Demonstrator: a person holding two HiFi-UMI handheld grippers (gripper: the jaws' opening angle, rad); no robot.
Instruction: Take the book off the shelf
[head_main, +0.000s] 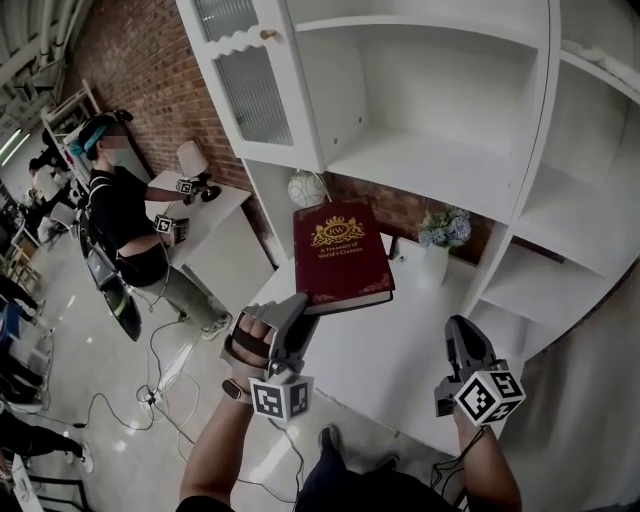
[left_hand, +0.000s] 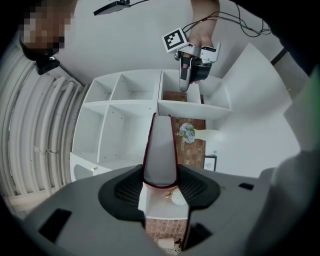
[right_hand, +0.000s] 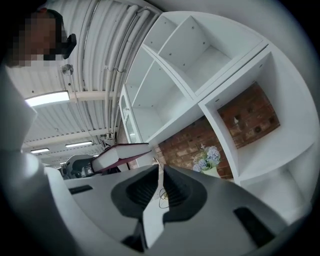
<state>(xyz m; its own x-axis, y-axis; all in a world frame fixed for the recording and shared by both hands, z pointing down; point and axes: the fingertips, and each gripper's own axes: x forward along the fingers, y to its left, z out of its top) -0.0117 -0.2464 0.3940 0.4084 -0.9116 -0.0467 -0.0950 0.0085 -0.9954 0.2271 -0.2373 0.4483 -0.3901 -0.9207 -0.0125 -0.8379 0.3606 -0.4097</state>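
**Red book was out of the shelf, in the left gripper**

Far to the left of the white shelf (head_main: 430, 150), a person in dark clothes (head_main: 120, 215) stood on the floor beside a small table.

In front of the shelf, on its left side, the left gripper (head_main: 300, 308) held the red book (head_main: 340, 255). Its jaws were pressed on the book's bottom edge, one on each side. The book was in the air over the white table top (head_main: 400, 360) below the shelf. It sat in none of the shelf's boxes. Its cover, with a gold crest, faced up.

Behind the book, a round white ball (head_main: 308, 188) sat low against the shelf's brick back. To the right of the book, blue and white flowers (head_main: 445, 228) stood in a white vase, in the same low part of the shelf.

In front of the shelf's right side, the right gripper (head_main: 463, 335) hung over the table's edge. Its jaws were almost together, with only a thin gap and nothing in it. It was well apart from the book.
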